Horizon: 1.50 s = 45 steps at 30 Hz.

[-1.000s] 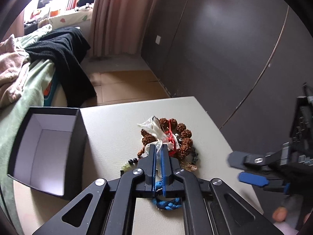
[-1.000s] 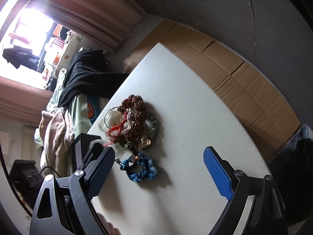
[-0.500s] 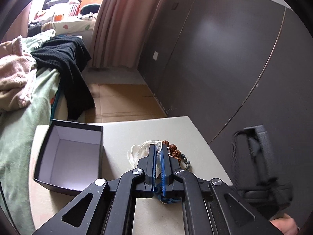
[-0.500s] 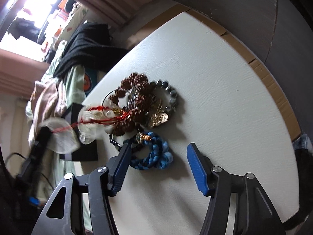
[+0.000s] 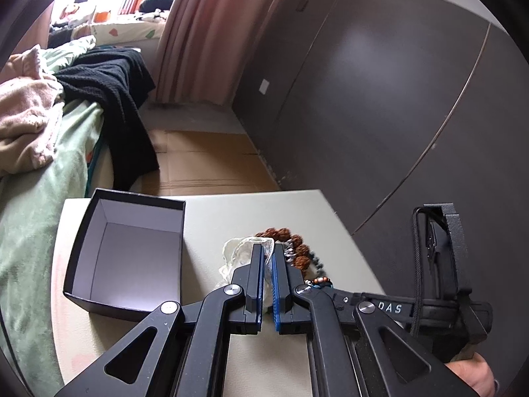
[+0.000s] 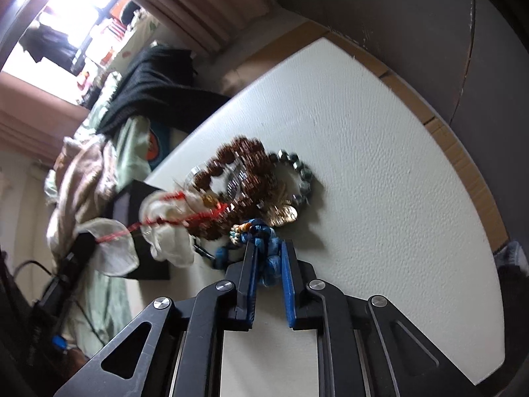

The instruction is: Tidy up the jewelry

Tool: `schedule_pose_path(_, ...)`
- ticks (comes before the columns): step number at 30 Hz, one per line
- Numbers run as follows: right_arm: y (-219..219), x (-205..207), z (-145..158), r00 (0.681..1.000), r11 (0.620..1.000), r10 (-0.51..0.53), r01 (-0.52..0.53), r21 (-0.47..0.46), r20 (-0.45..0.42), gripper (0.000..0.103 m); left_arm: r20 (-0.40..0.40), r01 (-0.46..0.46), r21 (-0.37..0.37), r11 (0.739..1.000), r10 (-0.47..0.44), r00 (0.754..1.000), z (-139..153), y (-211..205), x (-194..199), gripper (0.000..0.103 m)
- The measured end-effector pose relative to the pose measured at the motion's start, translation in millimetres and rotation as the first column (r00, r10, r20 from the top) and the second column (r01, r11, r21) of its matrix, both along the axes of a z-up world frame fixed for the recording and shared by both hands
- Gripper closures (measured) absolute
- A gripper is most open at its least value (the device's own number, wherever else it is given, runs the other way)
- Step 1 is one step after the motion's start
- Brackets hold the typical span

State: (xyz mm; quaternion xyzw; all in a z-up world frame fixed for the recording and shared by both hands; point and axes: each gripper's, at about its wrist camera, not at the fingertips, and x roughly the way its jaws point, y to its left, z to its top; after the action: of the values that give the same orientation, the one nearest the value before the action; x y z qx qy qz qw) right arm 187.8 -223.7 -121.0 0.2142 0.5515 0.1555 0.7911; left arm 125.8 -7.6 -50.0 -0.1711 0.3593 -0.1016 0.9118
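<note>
The left hand-held gripper [image 5: 267,253] has its blue-lined fingers drawn nearly together on a translucent white pouch [image 5: 243,251], which bulges out to the left of the fingertips above the counter [image 5: 215,211]. In the right wrist view the same pouch [image 6: 115,248] hangs at the left with a red cord [image 6: 178,220] running from it toward the jewelry pile; the view is blurred there, so the cord's far end cannot be made out. The right hand-held gripper [image 6: 267,258] has its fingers narrowed to a small gap around a blue braided bracelet [image 6: 269,266], which sits between the blue pads at the near edge of the pile; whether the pads press it firmly cannot be told. The pile lies near the middle of the counter [image 6: 380,182] and comprises a brown seed-bead bracelet [image 6: 244,155], a dark metallic bead bracelet [image 6: 299,172] touching its right side, and a gold-coloured pendant [image 6: 282,213] just beyond the blue braid. An open black box [image 5: 129,254] with a pale interior stands on the counter to the left of the pile, close beside the pouch, holding nothing visible. A bed [image 5: 36,178] with green bedding and a black garment [image 5: 112,86] lies beyond the counter's left edge
</note>
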Motion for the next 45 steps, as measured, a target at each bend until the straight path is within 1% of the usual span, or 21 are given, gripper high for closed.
schedule_pose_path(2, -2, -2, 6, 1.000, 1.000, 0.000, 0.000, 0.000, 0.020, 0.088, 0.019, 0.021, -0.051, 0.998, -0.020, 1.000, 6, 4, -4, 0.099)
schedule_pose_path(4, -3, -2, 10, 1.000, 1.000, 0.000, 0.000, 0.007, 0.031, 0.088, 0.040, 0.041, -0.086, 0.995, -0.037, 0.999, 12, 5, -8, 0.099)
schedule_pose_path(10, -4, -3, 15, 0.999, 1.000, 0.000, -0.001, 0.025, 0.032, 0.088, 0.032, 0.082, -0.095, 0.992, -0.079, 0.996, 13, -3, -9, 0.099)
schedule_pose_path(14, -7, -3, 16, 0.999, 1.000, -0.010, 0.009, 0.028, 0.031, 0.088, -0.018, 0.109, -0.073, 0.991, -0.110, 0.994, 1, -18, -2, 0.099)
schedule_pose_path(17, -10, -2, 16, 0.999, 0.999, -0.022, 0.022, 0.025, 0.031, 0.088, -0.091, 0.135, -0.051, 0.990, -0.139, 0.986, -13, -28, 8, 0.098)
schedule_pose_path(19, -12, -2, 17, 0.999, 0.999, -0.029, 0.028, 0.023, 0.034, 0.088, -0.168, 0.135, -0.029, 0.990, -0.138, 0.976, -27, -32, 16, 0.097)
schedule_pose_path(20, -14, -2, 18, 0.999, 0.999, -0.032, 0.031, 0.021, 0.036, 0.088, -0.210, 0.126, -0.020, 0.992, -0.128, 0.969, -34, -32, 19, 0.088)
schedule_pose_path(21, -14, -2, 18, 0.999, 0.999, -0.033, 0.032, 0.019, 0.038, 0.088, -0.240, 0.115, -0.010, 0.993, -0.115, 0.964, -40, -32, 21, 0.066)
schedule_pose_path(22, -15, -3, 19, 0.999, 0.999, -0.034, 0.034, 0.019, 0.039, 0.088, -0.250, 0.110, -0.006, 0.994, -0.108, 0.962, -43, -31, 21, 0.052)
schedule_pose_path(23, -16, -3, 20, 0.999, 0.999, -0.037, 0.036, 0.019, 0.040, 0.088, -0.250, 0.106, -0.003, 0.994, -0.103, 0.963, -44, -30, 20, 0.030)
schedule_pose_path(24, -17, -3, 20, 0.998, 0.999, -0.039, 0.038, 0.020, 0.041, 0.088, -0.238, 0.098, 0.000, 0.995, -0.096, 0.967, -43, -30, 18, 0.023)
schedule_pose_path(26, -20, -3, 21, 0.998, 0.999, -0.045, 0.044, 0.021, 0.044, 0.088, -0.223, 0.105, 0.014, 0.994, -0.099, 0.970, -42, -31, 14, 0.023)
schedule_pose_path(29, -26, -3, 23, 0.997, 0.998, -0.063, 0.062, 0.026, 0.047, 0.088, -0.224, 0.124, 0.062, 0.990, -0.107, 0.969, -46, -39, 14, 0.023)
schedule_pose_path(33, -39, -5, 27, 0.993, 0.995, -0.102, 0.102, 0.013, 0.059, 0.088, -0.237, 0.141, 0.115, 0.983, -0.111, 0.965, -54, -53, 17, 0.023)
schedule_pose_path(37, -46, -4, 29, 0.991, 0.993, -0.114, 0.112, 0.032, 0.064, 0.088, -0.258, 0.161, 0.169, 0.972, -0.114, 0.960, -67, -65, 21, 0.023)
schedule_pose_path(38, -47, -4, 30, 0.991, 0.993, -0.112, 0.110, 0.036, 0.068, 0.088, -0.263, 0.165, 0.180, 0.970, -0.114, 0.958, -69, -67, 21, 0.025)
schedule_pose_path(39, -47, -4, 31, 0.991, 0.993, -0.110, 0.107, 0.041, 0.072, 0.088, -0.267, 0.169, 0.190, 0.967, -0.115, 0.957, -71, -69, 22, 0.032)
schedule_pose_path(41, -47, -5, 34, 0.991, 0.993, -0.106, 0.102, 0.051, 0.085, 0.088, -0.277, 0.182, 0.210, 0.961, -0.121, 0.953, -76, -73, 23, 0.040)
schedule_pose_path(43, -46, -6, 35, 0.990, 0.994, -0.105, 0.100, 0.054, 0.092, 0.088, -0.285, 0.184, 0.244, 0.952, -0.111, 0.952, -82, -74, 23, 0.053)
schedule_pose_path(44, -46, -6, 36, 0.990, 0.994, -0.103, 0.098, 0.054, 0.093, 0.088, -0.291, 0.183, 0.255, 0.949, -0.105, 0.951, -84, -74, 23, 0.070)
schedule_pose_path(45, -45, -6, 35, 0.990, 0.994, -0.103, 0.098, 0.055, 0.092, 0.088, -0.300, 0.182, 0.258, 0.949, -0.101, 0.948, -87, -72, 23, 0.084)
